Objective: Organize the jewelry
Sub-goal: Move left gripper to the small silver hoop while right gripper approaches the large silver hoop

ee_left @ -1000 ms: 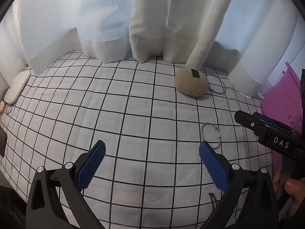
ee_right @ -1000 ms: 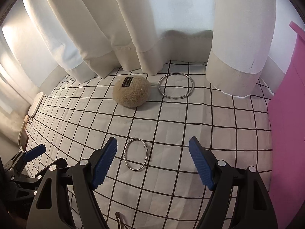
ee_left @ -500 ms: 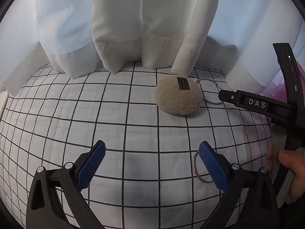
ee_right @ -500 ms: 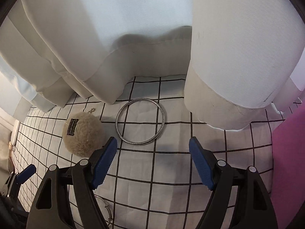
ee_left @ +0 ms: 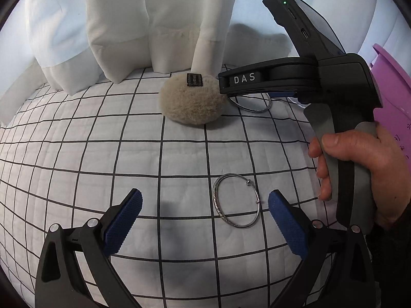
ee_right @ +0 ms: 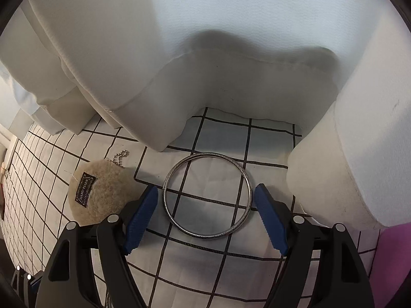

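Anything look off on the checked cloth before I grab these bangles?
Nothing damaged or spilled. Both bangles lie flat: the closed bangle sits between the open right gripper; the hinged bangle lies just inside the open left gripper. One oddity: a fluffy beige pouch with a ball chain lies beside the closed bangle.

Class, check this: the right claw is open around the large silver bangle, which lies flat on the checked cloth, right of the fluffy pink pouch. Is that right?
One slip: the pouch is beige, not pink, as the right wrist view shows. The right claw is open around the bangle, flat on the checked cloth.
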`<state>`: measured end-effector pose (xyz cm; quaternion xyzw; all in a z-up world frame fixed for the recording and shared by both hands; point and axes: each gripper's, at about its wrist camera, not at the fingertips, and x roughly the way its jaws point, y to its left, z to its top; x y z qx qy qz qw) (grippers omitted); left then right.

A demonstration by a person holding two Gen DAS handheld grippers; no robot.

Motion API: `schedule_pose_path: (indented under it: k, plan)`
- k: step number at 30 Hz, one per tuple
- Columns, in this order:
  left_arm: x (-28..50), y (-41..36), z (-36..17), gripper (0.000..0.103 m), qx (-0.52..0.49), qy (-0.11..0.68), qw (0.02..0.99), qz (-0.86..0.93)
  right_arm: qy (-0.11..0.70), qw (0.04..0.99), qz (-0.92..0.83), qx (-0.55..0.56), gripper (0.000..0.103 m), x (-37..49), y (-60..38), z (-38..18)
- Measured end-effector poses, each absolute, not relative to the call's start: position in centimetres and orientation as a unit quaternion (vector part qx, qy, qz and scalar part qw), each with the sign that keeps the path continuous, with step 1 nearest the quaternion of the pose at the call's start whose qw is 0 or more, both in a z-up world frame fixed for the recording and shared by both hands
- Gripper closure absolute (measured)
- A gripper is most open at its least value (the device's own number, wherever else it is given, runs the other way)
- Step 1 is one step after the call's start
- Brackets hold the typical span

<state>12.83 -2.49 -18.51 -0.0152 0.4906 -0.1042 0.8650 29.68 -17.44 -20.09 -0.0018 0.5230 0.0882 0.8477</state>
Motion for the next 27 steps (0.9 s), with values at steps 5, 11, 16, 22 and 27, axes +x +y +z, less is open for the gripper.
schedule_pose_path:
  k: [5, 11, 16, 22, 27]
  plan:
    - [13.0, -3.1, -19.1, 0.006, -0.010, 0.490, 0.866, -0.095, 0.512, 0.854, 0.078, -0.052, 0.026, 30.8, -16.1, -20.5]
    - [13.1, -4.1, -20.5, 0.006, 0.002, 0.506, 0.857, -0.095, 0.506, 0.857, 0.086, -0.051, 0.024, 30.7, -16.6, -20.6]
    - [12.9, -6.1, -21.3, 0.006, 0.051, 0.504, 0.858, -0.083, 0.504, 0.858, 0.086, -0.050, 0.022, 30.7, -16.6, -20.6]
    - [13.4, -7.3, -21.5, 0.006, 0.047, 0.496, 0.863, -0.080, 0.487, 0.867, 0.088, -0.053, 0.020, 28.9, -17.4, -21.2]
    - [13.9, -7.9, -21.5, 0.009, 0.047, 0.493, 0.865, -0.085, 0.489, 0.867, 0.086, -0.054, 0.020, 28.1, -18.6, -20.9]
